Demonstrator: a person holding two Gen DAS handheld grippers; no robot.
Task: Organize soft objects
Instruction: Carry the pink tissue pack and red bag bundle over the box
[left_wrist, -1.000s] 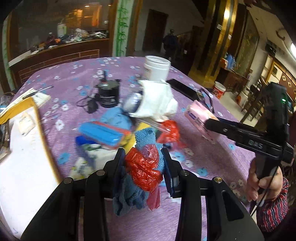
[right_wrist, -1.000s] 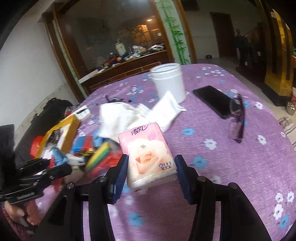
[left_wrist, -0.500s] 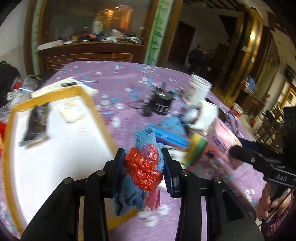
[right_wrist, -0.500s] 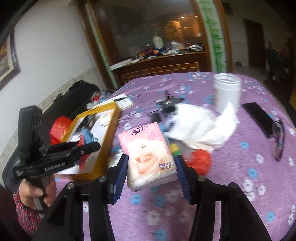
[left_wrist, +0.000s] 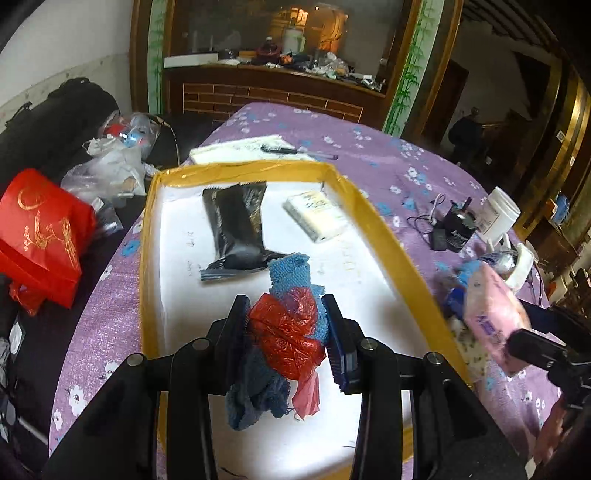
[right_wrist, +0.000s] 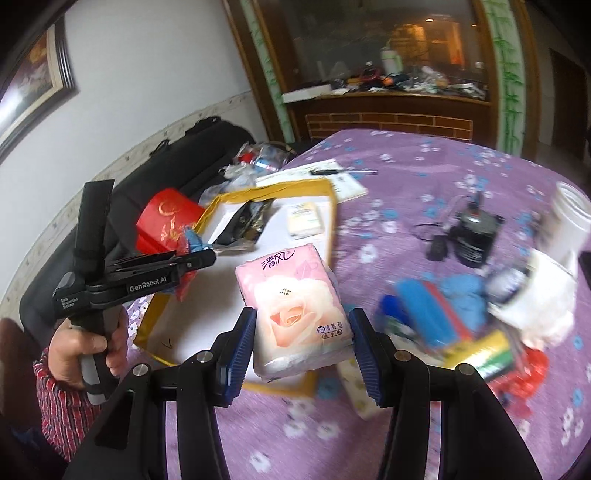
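Note:
My left gripper (left_wrist: 286, 332) is shut on a blue knitted cloth (left_wrist: 291, 273) bunched with a red plastic bag (left_wrist: 284, 332), and hangs over the white tray with a yellow rim (left_wrist: 384, 236). A black packet (left_wrist: 236, 225) and a small white tissue pack (left_wrist: 317, 214) lie in that tray. My right gripper (right_wrist: 301, 336) is shut on a pink tissue pack with a rose print (right_wrist: 295, 306), above the tray's near corner (right_wrist: 147, 325). The left gripper (right_wrist: 192, 258) appears at the left of the right wrist view, held by a hand (right_wrist: 77, 347).
A pile of soft things (right_wrist: 461, 314) lies on the purple flowered tablecloth (right_wrist: 424, 173) to the right: blue cloths, white tissue, coloured sponges. A black device with a cable (right_wrist: 472, 232) and a white jar (right_wrist: 569, 221) stand behind it. A red bag (left_wrist: 40, 232) sits left of the table.
Both grippers swung left with their loads, from over the pile to the tray. The left one now hangs over the tray's white floor, the right one beside its near corner.

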